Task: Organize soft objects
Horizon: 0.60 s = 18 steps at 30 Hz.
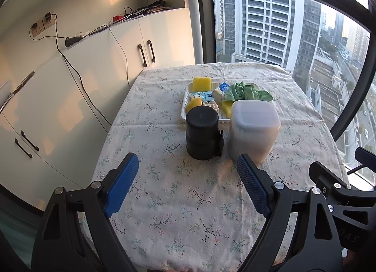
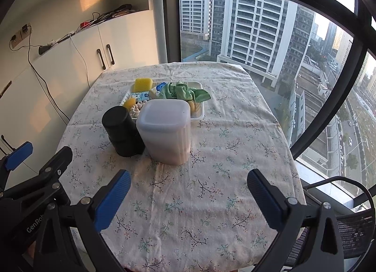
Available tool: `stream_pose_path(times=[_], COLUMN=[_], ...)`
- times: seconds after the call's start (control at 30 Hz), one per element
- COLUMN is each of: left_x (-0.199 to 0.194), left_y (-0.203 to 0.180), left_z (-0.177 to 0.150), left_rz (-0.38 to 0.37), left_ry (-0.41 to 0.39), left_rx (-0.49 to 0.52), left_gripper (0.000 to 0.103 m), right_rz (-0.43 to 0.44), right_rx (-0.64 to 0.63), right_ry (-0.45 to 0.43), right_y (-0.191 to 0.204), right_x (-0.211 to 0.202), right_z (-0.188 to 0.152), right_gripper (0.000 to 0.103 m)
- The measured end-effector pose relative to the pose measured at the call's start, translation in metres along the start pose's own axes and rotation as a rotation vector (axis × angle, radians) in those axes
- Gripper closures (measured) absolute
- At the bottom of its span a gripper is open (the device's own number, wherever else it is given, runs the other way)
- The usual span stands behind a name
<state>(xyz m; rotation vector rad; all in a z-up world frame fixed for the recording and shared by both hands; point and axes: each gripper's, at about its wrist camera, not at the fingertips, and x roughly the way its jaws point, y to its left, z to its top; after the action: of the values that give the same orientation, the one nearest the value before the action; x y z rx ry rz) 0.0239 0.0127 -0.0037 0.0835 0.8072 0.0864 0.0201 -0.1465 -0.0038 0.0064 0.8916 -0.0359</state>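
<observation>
A white tray [image 1: 185, 105] at the table's far middle holds yellow sponges [image 1: 201, 84], small tissue packs [image 1: 201, 95], a crumpled green cloth [image 1: 244, 92] and small white pieces. In front of it stand a black cylinder container [image 1: 202, 135] and a lidded translucent box [image 1: 253, 128]. My left gripper [image 1: 188, 166] is open and empty, low over the near table, short of both containers. My right gripper [image 2: 188, 183] is open and empty too, in front of the translucent box [image 2: 165, 131], black cylinder [image 2: 122, 131], tray [image 2: 199, 114] and green cloth [image 2: 183, 92].
A floral cloth [image 1: 188, 201] covers the table. White cabinets [image 1: 70, 98] with cables stand at the left. A tall window [image 1: 282, 25] is behind the table. A black mesh chair [image 2: 347, 220] is at the right. The left gripper's body shows at the right wrist view's left edge [image 2: 35, 178].
</observation>
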Motion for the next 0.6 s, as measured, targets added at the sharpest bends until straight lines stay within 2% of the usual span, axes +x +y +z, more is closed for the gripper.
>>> stream_pose_path(times=[0.6], left_x=[0.0008], left_y=[0.0011], left_z=[0.0007], left_rz=[0.002], left_ry=[0.011], left_rx=[0.0], left_gripper=[0.018], right_rz=[-0.009], right_rx=[0.003], right_ry=[0.007], right_y=[-0.0016], right_x=[0.004], right_z=[0.0002], right_gripper=[0.002])
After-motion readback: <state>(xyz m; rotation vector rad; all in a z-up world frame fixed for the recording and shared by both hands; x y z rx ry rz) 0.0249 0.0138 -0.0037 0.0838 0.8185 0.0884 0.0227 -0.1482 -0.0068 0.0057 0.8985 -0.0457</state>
